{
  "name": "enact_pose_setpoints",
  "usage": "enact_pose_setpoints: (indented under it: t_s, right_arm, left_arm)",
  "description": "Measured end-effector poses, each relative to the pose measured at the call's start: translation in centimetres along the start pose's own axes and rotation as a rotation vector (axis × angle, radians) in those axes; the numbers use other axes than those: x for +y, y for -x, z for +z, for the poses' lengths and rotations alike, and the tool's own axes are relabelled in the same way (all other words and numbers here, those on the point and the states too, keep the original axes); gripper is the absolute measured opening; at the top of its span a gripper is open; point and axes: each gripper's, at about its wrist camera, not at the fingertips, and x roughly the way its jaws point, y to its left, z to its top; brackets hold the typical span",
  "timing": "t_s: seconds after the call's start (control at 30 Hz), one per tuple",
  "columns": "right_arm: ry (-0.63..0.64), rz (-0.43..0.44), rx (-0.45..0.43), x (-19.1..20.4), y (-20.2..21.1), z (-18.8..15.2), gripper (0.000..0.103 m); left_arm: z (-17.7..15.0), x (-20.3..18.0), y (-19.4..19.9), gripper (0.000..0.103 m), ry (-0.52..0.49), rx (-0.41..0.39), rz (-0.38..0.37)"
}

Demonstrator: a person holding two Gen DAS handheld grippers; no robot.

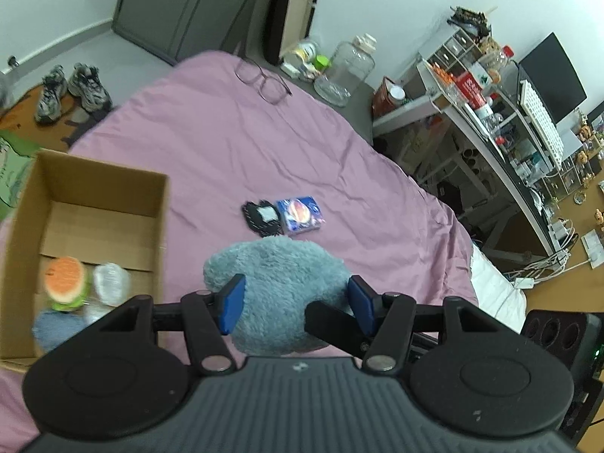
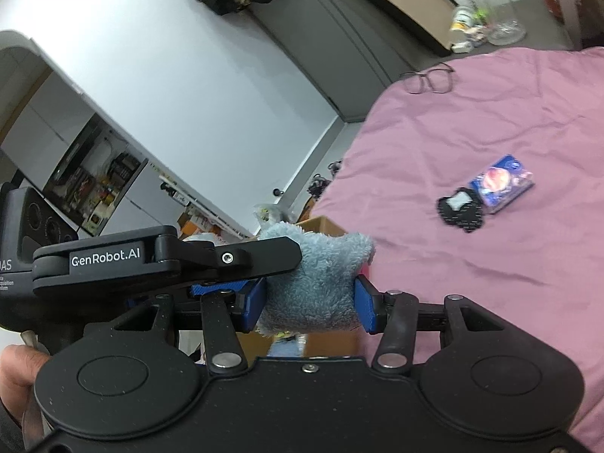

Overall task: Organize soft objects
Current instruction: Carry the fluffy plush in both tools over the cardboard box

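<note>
Blue plush (image 1: 281,283) clamped between both claws' pads.

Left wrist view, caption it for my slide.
Both grippers clamp a fluffy blue plush toy beside an open cardboard box.

Blue plush toy (image 2: 317,283) pinched between both tools, right tool (image 2: 311,304) beside left tool (image 2: 264,260), over pink bedspread (image 2: 472,143).
</note>
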Motion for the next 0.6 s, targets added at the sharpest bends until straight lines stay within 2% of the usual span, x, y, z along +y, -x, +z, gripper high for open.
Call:
enact_pose_setpoints:
  t_s: [0.27,0.6]
  right_arm:
    - [0.058,0.017,0.008,4.8,-2.4,-1.2,0.049]
    - [0.122,0.025,0.019,8.7,-4.8,-2.1,0.049]
  left_arm:
    - [-0.5,3.5,4.0,0.058,0.042,-0.085,0.018]
    - [-1.3,7.5,7.7,0.054,0.1,-0.174,0.02]
